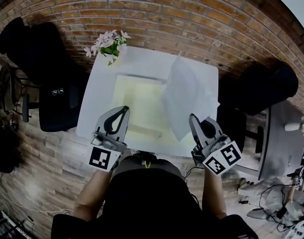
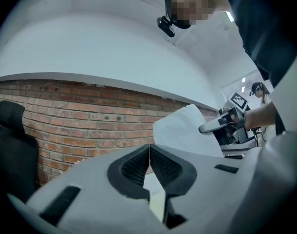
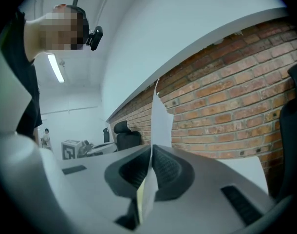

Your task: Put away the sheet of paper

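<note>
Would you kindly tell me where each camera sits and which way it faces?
Head view: on the head, looking steeply down at the table; both arms, left gripper, right gripper.
Left gripper view: along its shut fingers toward the brick wall; the right hand shows.
Right gripper view: along fingers shut on the sheet of paper; dark clothing at left.
All three share the sheet of paper.

The left gripper [image 1: 123,109] points forward and slightly inward at the person's left, its jaws pressed together with nothing between them. The right gripper [image 1: 193,118] is held about level with it, jaws clamped on the lower edge of a sheet of paper [image 1: 184,96]. The left forearm [image 1: 90,193] and right forearm [image 1: 214,194] reach forward, well apart.
</note>
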Demonstrator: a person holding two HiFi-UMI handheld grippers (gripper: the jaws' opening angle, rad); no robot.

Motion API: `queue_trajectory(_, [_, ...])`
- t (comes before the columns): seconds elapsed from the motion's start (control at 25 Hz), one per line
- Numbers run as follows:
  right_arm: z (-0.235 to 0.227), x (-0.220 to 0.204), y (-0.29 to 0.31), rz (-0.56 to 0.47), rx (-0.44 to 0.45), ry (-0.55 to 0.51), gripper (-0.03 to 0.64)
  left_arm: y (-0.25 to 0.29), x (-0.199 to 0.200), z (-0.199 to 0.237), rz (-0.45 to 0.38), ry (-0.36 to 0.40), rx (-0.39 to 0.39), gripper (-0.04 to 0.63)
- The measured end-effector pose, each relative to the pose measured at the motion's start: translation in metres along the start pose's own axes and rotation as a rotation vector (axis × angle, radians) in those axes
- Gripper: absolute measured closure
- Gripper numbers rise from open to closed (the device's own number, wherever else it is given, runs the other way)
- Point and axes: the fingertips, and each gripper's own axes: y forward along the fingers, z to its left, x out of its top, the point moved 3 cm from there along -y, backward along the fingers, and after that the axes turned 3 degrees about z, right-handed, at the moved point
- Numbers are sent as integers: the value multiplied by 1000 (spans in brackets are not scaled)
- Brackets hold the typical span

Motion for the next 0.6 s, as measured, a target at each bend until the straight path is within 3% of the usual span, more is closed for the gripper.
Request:
queue_trajectory(0.44, [-43, -67, 27, 132, 38, 173, 603, 0, -13, 4, 57, 5, 46, 569])
queue_trajectory(0.6, [-66, -118, 41, 246, 23, 193, 603, 1, -17, 4, 71, 3, 57, 569])
